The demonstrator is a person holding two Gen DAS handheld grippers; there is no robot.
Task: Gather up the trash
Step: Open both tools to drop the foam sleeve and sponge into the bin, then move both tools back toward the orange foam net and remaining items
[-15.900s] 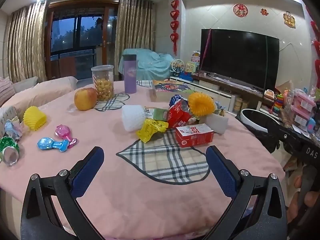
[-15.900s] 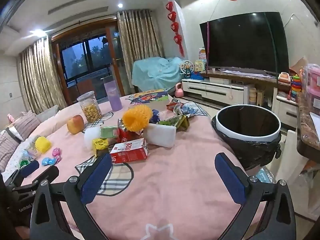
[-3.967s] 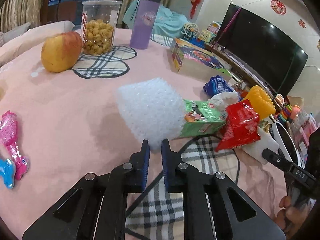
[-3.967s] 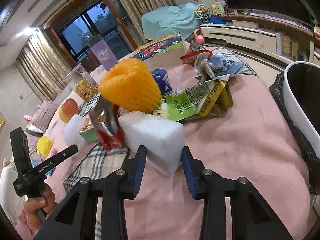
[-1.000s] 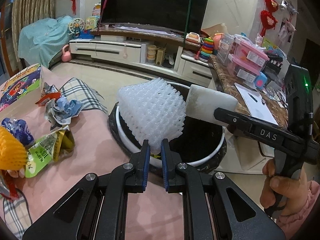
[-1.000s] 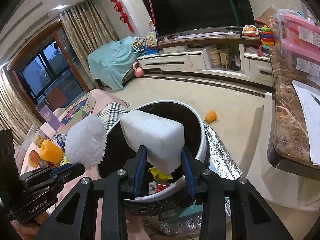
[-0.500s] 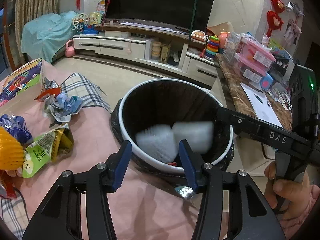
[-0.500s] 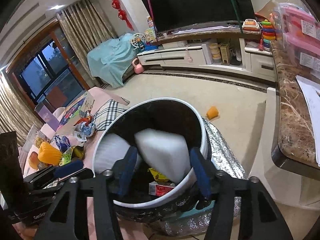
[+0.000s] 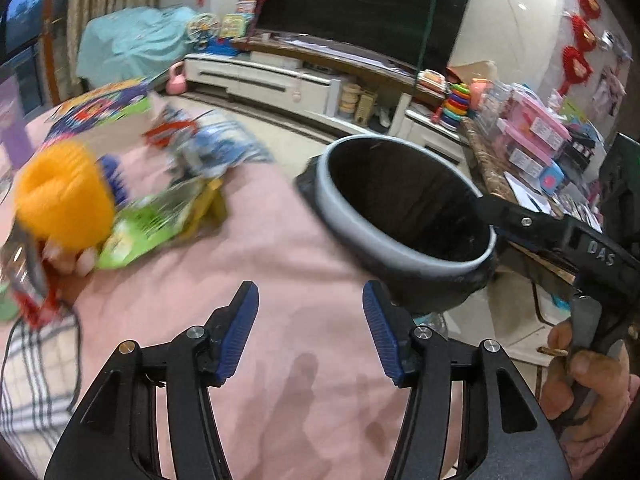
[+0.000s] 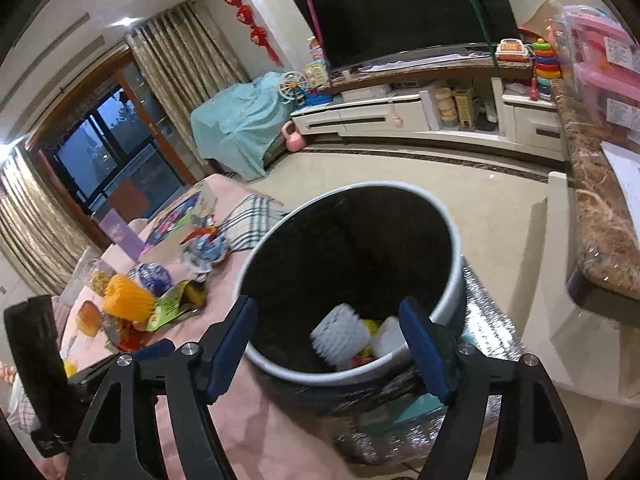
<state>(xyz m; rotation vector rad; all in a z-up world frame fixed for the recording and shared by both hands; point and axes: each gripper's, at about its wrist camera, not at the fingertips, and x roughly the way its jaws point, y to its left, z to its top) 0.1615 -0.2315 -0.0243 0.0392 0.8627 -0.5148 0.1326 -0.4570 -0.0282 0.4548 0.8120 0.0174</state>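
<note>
The right gripper (image 10: 328, 340) tilts down over the bin (image 10: 454, 264), its jaws spreading with nothing gripped between them; the blue pads (image 10: 424, 348) frame the bin's near rim. Down in the bin lie the white foam net (image 10: 340, 336) and the foam block (image 10: 390, 338), side by side on other scraps (yellow and red bits, too small to name). In the left wrist view, a hand (image 9: 580, 384) grips the right tool's handle at the lower right, with its black body reaching over the bin's rim (image 9: 400, 240).

The left gripper (image 9: 310, 332) angles down over the pink cloth (image 9: 280, 280), beside the bin, jaws also widening and empty. This view is smeared by motion, so the pile to its left is only roughly readable: an orange foam net (image 9: 60, 204), a green wrapper (image 9: 148, 228), and what looks like crumpled blue-and-white paper (image 9: 212, 144), all on the table.
</note>
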